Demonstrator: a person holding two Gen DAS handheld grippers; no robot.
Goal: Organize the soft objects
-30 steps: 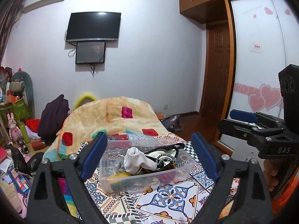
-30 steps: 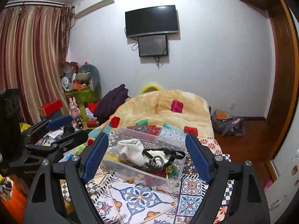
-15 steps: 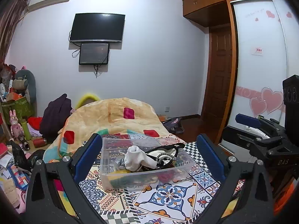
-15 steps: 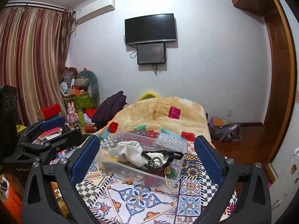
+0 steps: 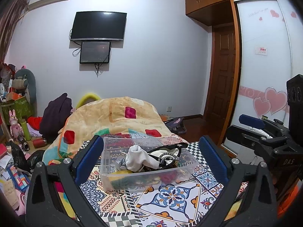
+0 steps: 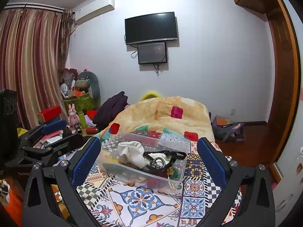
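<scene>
A clear plastic box (image 5: 113,179) stands on the patterned bed cover and also shows in the right wrist view (image 6: 176,179). It holds soft things: a white sock (image 5: 135,159), a black-and-white cloth with a braided cord (image 5: 167,157), and red, green and yellow items below. My left gripper (image 5: 150,160) is open and empty, held back from the box. My right gripper (image 6: 148,161) is open and empty too, likewise back from the box. Each gripper shows at the edge of the other's view.
A folded orange patchwork quilt (image 5: 113,117) lies behind the box. Clutter, toys and a dark garment (image 5: 55,113) fill the floor at left. A wardrobe with sliding doors (image 5: 265,75) and a wooden door stand at right. A TV (image 6: 150,28) hangs on the far wall.
Both grippers have drawn back and risen a little from the box, so it looks smaller and lower. Both stay open and empty.
</scene>
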